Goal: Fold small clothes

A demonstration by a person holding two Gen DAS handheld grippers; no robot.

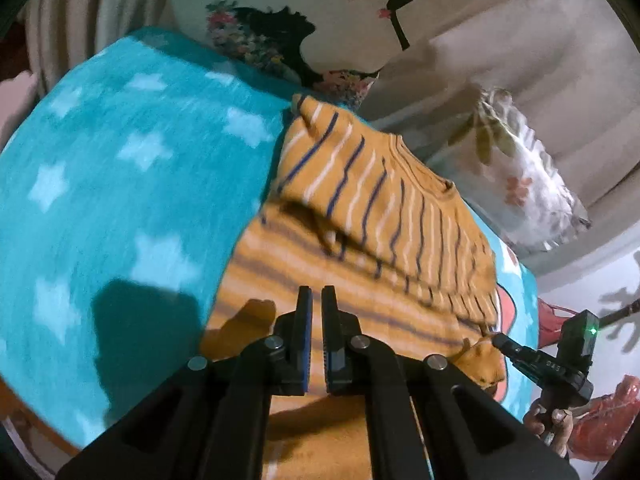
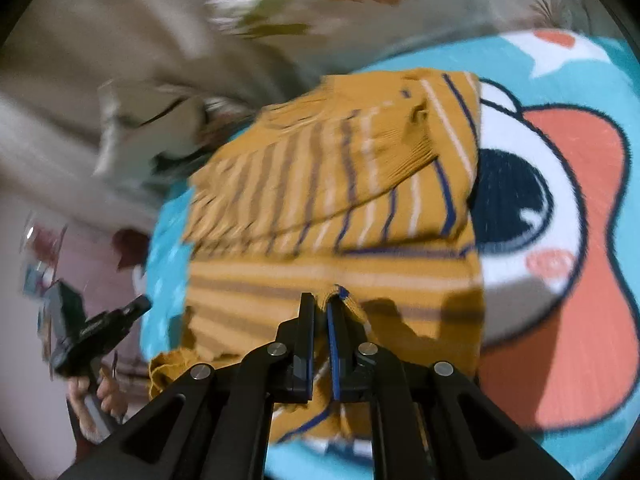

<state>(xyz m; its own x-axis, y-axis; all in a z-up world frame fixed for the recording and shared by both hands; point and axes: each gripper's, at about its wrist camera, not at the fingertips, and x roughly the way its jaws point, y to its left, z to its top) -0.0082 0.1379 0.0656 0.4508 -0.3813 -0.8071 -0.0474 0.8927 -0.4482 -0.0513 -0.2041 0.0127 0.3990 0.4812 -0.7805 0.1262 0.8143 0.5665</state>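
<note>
Teal star-patterned blanket is covering the bed, with pillows behind. On it the mustard striped sweater is lying partly folded. Left tool is pressing together on the cloth; right tool is pinching the sweater's edge.
</note>
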